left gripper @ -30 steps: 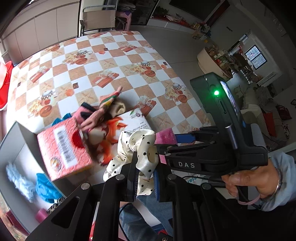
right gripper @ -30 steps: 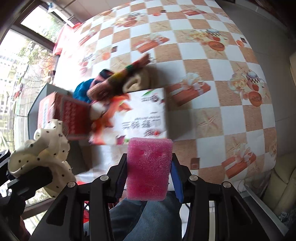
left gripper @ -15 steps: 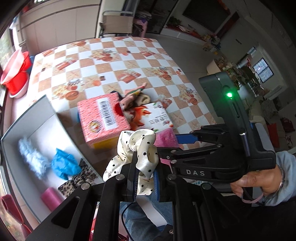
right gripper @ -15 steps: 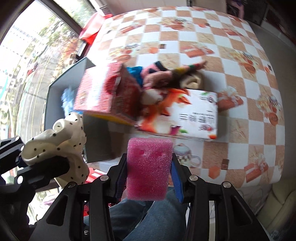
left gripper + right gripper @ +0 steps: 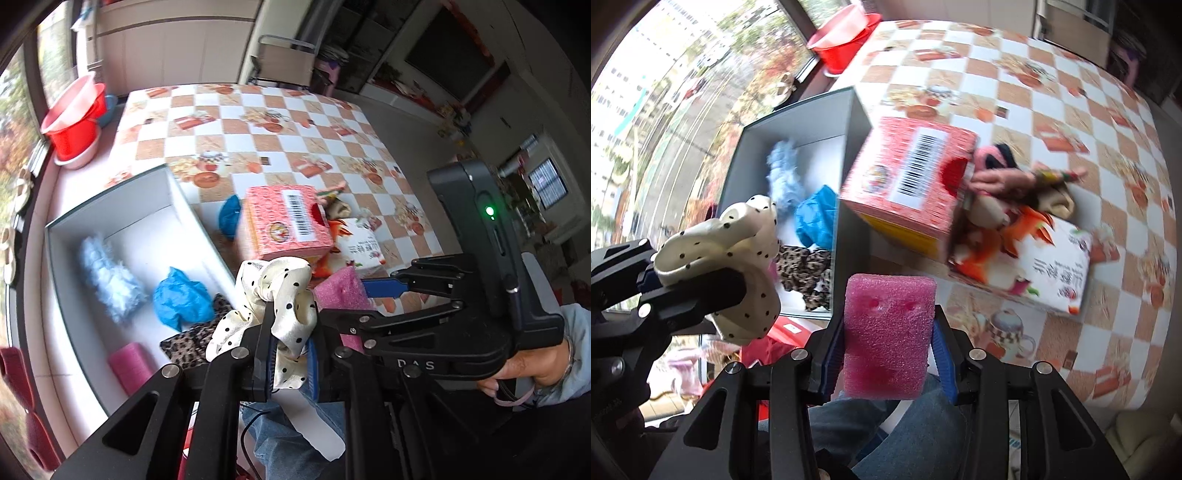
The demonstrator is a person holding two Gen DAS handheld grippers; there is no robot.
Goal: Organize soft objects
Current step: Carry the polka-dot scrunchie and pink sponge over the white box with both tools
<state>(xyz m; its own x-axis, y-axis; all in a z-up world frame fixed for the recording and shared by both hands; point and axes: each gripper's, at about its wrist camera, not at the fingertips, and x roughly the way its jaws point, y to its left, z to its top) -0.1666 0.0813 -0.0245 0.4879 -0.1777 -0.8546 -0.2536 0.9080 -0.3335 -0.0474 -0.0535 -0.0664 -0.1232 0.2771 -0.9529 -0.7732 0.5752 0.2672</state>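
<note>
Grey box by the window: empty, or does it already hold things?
Not empty. The grey box holds a fluffy light-blue piece, a blue cloth, a leopard-print piece and a pink roll.

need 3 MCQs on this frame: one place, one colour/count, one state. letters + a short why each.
1. Where is the leopard-print cloth?
A. On the checked table
B. Inside the grey bin
C. In the left tool

2. What colour is the sponge held by the right tool?
A. Pink
B. Yellow
C. Green

3. What is the state of the left tool?
A. Open and empty
B. Shut on a red box
C. Shut on the scrunchie

Answers:
1 B, the cloth lies on the bin floor beside the blue cloth.
2 A, the right wrist view shows a pink foam block between the fingers.
3 C, the cream polka-dot scrunchie is pinched between the left tool's fingers.
</note>
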